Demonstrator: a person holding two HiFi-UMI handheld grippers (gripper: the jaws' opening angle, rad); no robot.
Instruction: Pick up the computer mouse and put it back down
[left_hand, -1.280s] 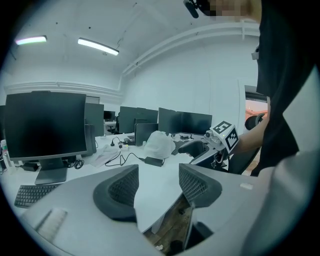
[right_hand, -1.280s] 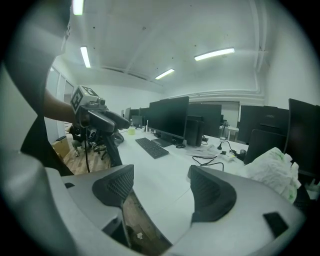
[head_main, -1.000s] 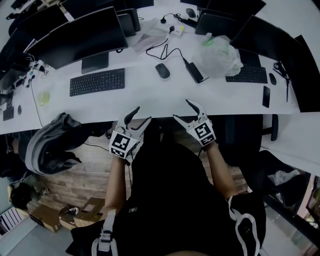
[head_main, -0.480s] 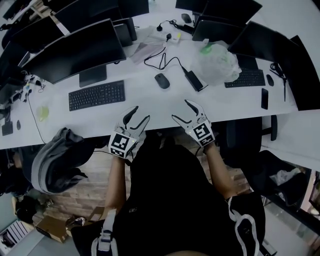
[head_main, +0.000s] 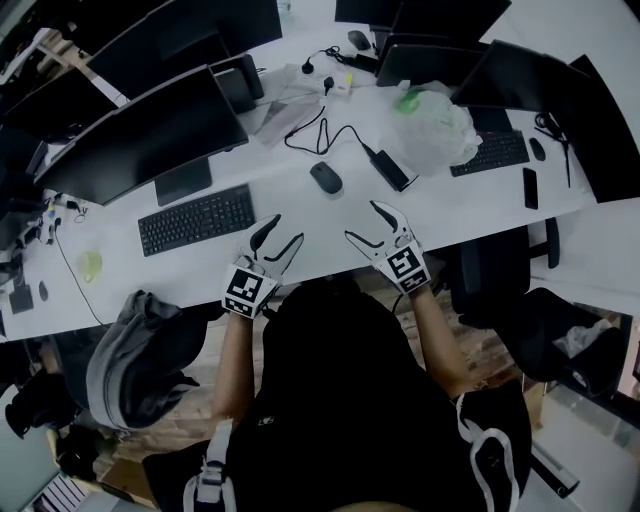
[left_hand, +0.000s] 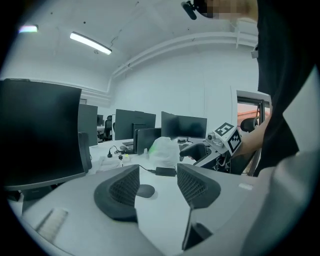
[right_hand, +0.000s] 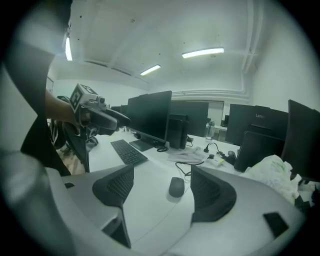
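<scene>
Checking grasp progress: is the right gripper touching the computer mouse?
Apart. The head view shows bare desk between the right gripper and the computer mouse; its jaws stand open, empty.

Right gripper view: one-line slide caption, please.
Open right gripper aimed at the computer mouse on the white desk, not yet touching it.

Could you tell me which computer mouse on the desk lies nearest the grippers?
The central dark mouse, just beyond the left gripper and right gripper; the others lie beside the right keyboard and much farther back.

Mouse lies on desk between keyboard and what seems an adapter
</scene>
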